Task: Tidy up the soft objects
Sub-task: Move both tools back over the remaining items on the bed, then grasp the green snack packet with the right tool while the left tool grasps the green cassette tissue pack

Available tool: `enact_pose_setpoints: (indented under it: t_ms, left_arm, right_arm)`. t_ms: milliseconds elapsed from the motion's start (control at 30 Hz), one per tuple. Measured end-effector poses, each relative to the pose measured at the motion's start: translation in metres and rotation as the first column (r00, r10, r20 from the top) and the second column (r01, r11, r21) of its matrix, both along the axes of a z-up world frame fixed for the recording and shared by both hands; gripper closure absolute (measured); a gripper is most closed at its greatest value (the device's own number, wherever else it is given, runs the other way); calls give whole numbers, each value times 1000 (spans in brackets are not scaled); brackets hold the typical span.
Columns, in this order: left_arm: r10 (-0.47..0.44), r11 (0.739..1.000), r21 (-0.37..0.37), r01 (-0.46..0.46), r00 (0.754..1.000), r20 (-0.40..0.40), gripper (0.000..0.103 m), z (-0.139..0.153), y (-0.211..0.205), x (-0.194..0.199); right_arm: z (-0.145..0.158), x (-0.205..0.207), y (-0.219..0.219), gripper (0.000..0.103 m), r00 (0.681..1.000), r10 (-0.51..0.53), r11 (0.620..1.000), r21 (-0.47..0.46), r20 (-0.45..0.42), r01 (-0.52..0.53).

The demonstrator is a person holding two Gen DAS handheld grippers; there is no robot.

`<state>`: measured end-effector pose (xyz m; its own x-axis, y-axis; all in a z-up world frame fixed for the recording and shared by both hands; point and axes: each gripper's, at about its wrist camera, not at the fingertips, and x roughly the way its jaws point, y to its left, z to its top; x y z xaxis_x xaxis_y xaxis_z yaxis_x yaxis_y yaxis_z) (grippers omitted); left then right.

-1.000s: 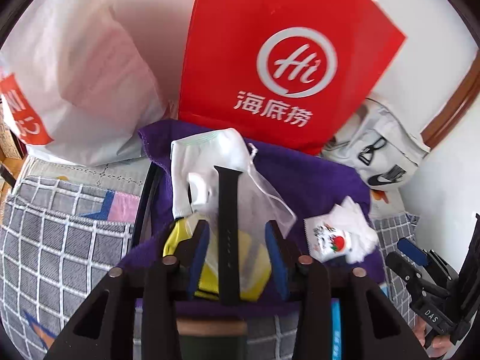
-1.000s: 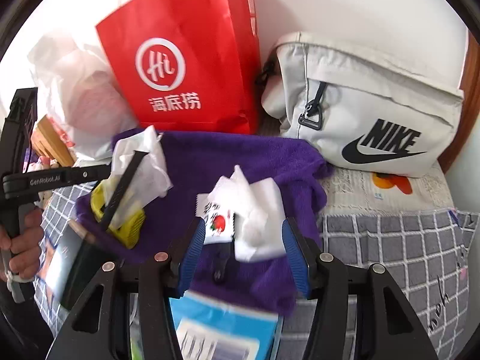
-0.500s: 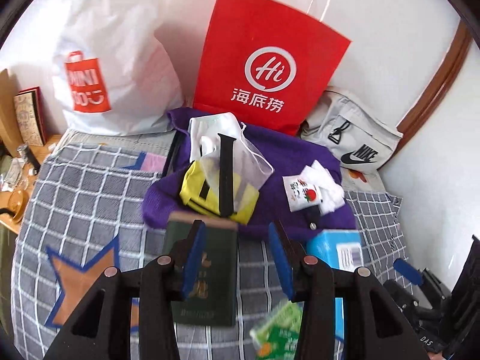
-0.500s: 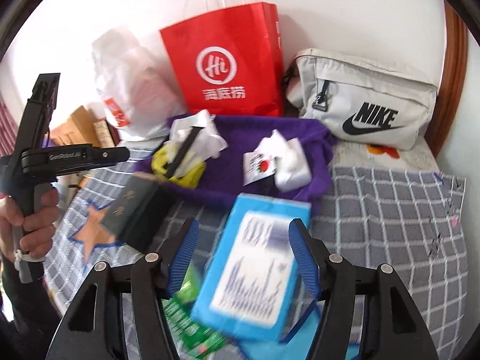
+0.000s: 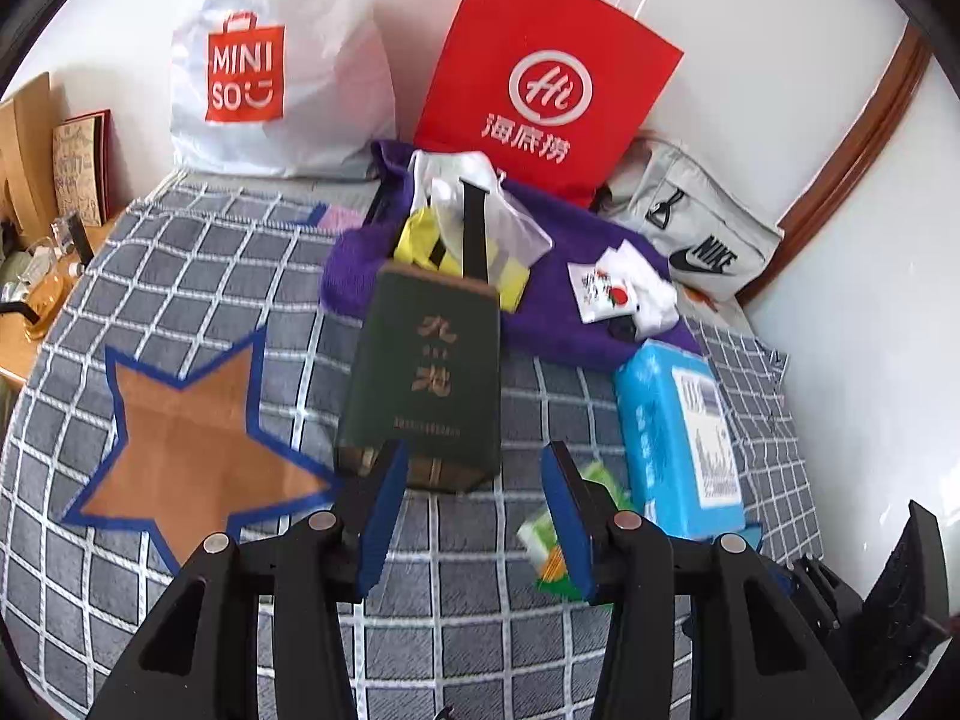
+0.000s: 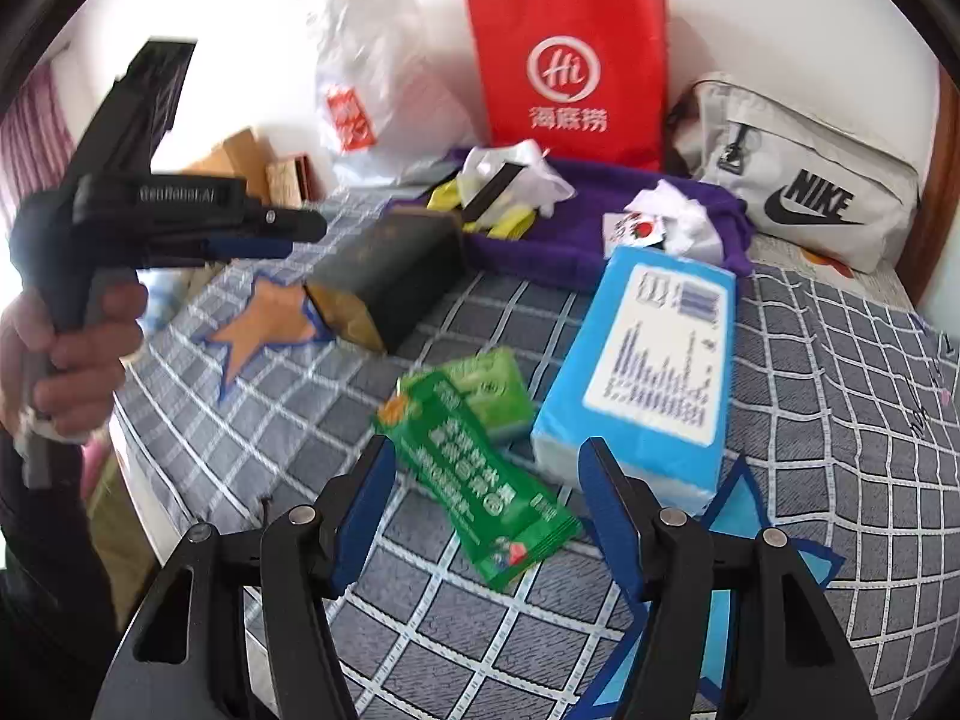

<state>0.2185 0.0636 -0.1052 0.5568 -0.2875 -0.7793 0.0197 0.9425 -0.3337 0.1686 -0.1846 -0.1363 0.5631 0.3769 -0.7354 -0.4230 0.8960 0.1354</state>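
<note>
I see both hand-held grippers spread, empty: left hand-held gripper (image 5: 474, 516) faces the dark green box (image 5: 423, 384); only right hand-held gripper (image 6: 486, 516) view shows the green sachet (image 6: 480, 468) fully.

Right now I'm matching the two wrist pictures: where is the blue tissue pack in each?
Left wrist: blue tissue pack at right, beyond the left gripper.
Right wrist: blue tissue pack right of centre, beyond the right gripper.
Shared landmark: red paper bag against the wall.

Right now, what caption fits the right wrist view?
Open right tool over a green packet beside a blue tissue pack on a checked bedspread.
</note>
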Motion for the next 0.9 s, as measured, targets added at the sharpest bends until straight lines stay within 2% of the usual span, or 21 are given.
enact_pose_setpoints:
  t_ms: [100, 267, 567, 700, 833, 900]
  left_arm:
    - [-4, 1000, -4, 4, 1000, -1, 59, -10, 1, -11]
    - [-21, 999, -24, 21, 1000, -7, 59, -25, 0, -24]
    - [-29, 998, -55, 25, 998, -62, 59, -51, 2, -30]
    - [-35, 997, -74, 30, 998, -56, 59, -50, 4, -31]
    - [-32, 997, -71, 28, 998, -54, 59, -50, 5, -33]
    - [-31, 997, -71, 27, 998, -60, 59, -52, 5, -33]
  right_arm:
    - [-17, -4, 9, 40, 1000, 5, 998, -63, 6, -4]
    - [-33, 0, 14, 40, 999, 36, 998, -51, 0, -36]
    - [-64, 23, 25, 40, 996, 63, 995, -72, -69, -68]
    - [-68, 18, 29, 41, 994, 54, 991, -116, -91, -64]
    - [-60, -2, 29, 41, 987, 98, 991, -81, -131, -109]
    - [-54, -10, 31, 41, 988, 116, 989, -83, -106, -125]
